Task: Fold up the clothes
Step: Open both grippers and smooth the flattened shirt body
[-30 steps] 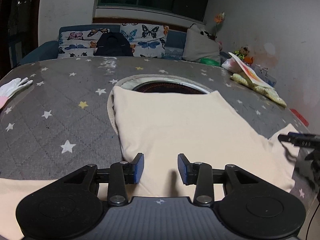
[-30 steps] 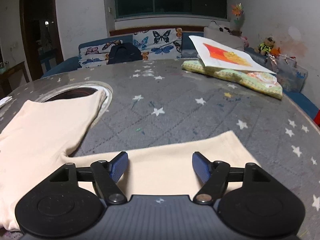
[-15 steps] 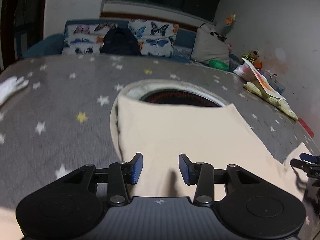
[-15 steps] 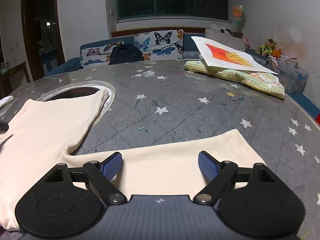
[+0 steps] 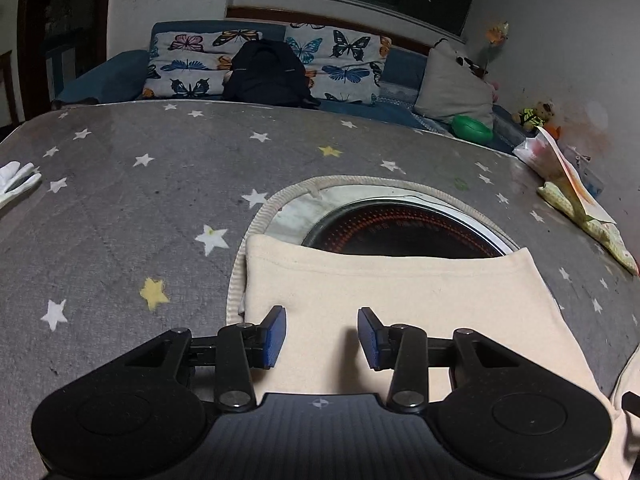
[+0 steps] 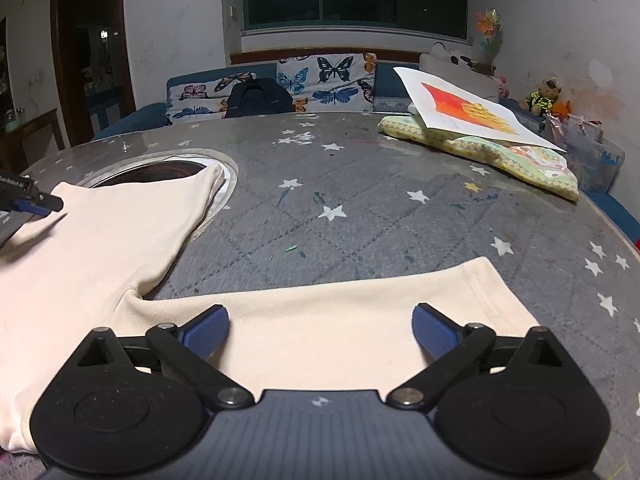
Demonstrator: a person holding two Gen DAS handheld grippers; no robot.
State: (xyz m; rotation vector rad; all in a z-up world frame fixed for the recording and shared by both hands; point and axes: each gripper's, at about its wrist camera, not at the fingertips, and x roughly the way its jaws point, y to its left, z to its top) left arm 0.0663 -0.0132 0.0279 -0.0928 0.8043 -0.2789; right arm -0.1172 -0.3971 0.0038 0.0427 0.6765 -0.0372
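Shirt (image 5: 400, 304), cream and spread flat, lies at the near edge of the counter (image 5: 132, 216), its hem reaching over a round hole (image 5: 400, 228) in the counter's middle and its sleeve (image 6: 360, 320) stretched toward the right edge. The left gripper (image 5: 322, 336) hovers over the body, jaws narrowly apart and holding nothing; the right gripper (image 6: 320, 326) spreads wide over the sleeve, also empty. The likely risks are a pinch that takes only the top layer, so the fold drags crooked, or the hem sagging into the hole if the cloth gets pushed forward. The soft knit should bunch easily on the quilted grey star-print cover. A glove (image 5: 18, 178) sits at the left edge, a cloth with paper (image 6: 472, 120) at the right edge, a sofa (image 6: 280, 80) and dark window behind.
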